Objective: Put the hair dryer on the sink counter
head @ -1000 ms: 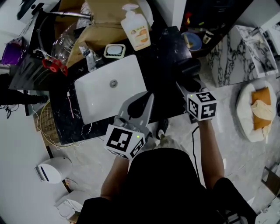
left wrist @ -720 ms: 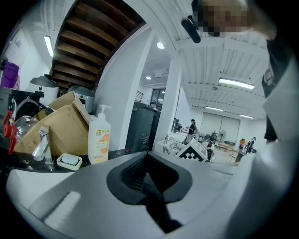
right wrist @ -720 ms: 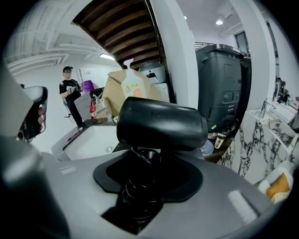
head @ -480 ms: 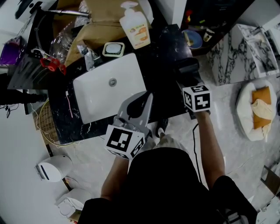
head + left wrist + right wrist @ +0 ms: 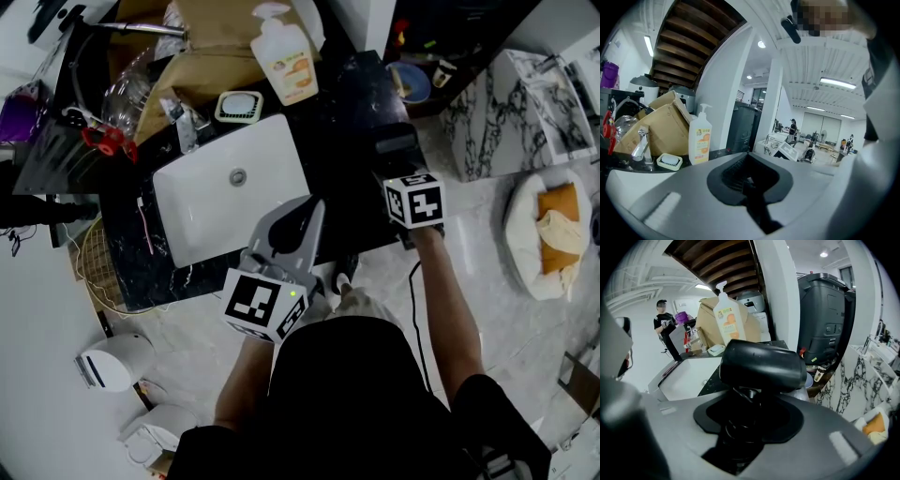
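Note:
The black hair dryer (image 5: 761,364) is held upright by its handle in my right gripper (image 5: 745,420), which is shut on it. In the head view the hair dryer (image 5: 397,143) hangs over the right part of the black sink counter (image 5: 352,103), right of the white basin (image 5: 202,202), with the right gripper (image 5: 401,171) and its marker cube just behind it. Whether the dryer touches the counter is hidden. My left gripper (image 5: 309,214) sits at the counter's front edge below the basin, jaws together and holding nothing; its own view shows the closed left gripper (image 5: 750,183).
At the back of the counter stand a soap bottle (image 5: 286,58), a soap dish (image 5: 239,106), a faucet (image 5: 185,124) and brown cardboard (image 5: 211,42). A blue bowl (image 5: 411,82) lies at the right rear. A cord (image 5: 417,309) hangs beside the person. A pet bed (image 5: 548,234) lies on the floor at right.
My right gripper has carried the hair dryer forward and a little left, farther over the counter. The left gripper has hardly moved.

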`<act>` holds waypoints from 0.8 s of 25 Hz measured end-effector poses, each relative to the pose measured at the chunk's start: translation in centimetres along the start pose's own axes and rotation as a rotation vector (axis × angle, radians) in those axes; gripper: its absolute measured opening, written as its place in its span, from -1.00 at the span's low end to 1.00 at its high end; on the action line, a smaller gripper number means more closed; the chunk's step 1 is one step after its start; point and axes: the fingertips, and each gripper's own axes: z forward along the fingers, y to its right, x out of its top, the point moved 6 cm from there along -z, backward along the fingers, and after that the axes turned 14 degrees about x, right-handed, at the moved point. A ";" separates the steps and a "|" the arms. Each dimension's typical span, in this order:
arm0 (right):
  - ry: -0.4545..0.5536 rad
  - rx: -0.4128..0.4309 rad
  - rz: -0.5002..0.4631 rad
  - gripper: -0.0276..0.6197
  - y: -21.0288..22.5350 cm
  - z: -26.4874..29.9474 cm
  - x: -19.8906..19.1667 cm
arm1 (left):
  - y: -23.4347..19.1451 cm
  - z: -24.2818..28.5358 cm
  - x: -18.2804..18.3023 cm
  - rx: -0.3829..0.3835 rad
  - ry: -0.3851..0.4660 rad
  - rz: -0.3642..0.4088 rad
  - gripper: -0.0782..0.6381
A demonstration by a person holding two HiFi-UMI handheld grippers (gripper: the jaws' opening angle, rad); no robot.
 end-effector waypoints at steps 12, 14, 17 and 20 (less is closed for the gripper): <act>-0.060 -0.037 0.012 -0.33 0.4 1.4 0.1 | -0.1 -0.2 -0.4 0.011 -0.011 -0.006 -0.78; -0.063 -0.037 0.018 -0.33 0.5 1.5 0.0 | -0.1 -0.1 -0.3 0.012 -0.012 -0.005 -0.78; -0.064 -0.040 0.029 -0.32 0.7 1.6 0.0 | -0.1 -0.2 -0.3 0.012 -0.010 -0.004 -0.78; -0.067 -0.049 0.035 -0.32 0.9 1.6 0.0 | 0.1 -0.2 -0.2 0.011 -0.010 -0.003 -0.78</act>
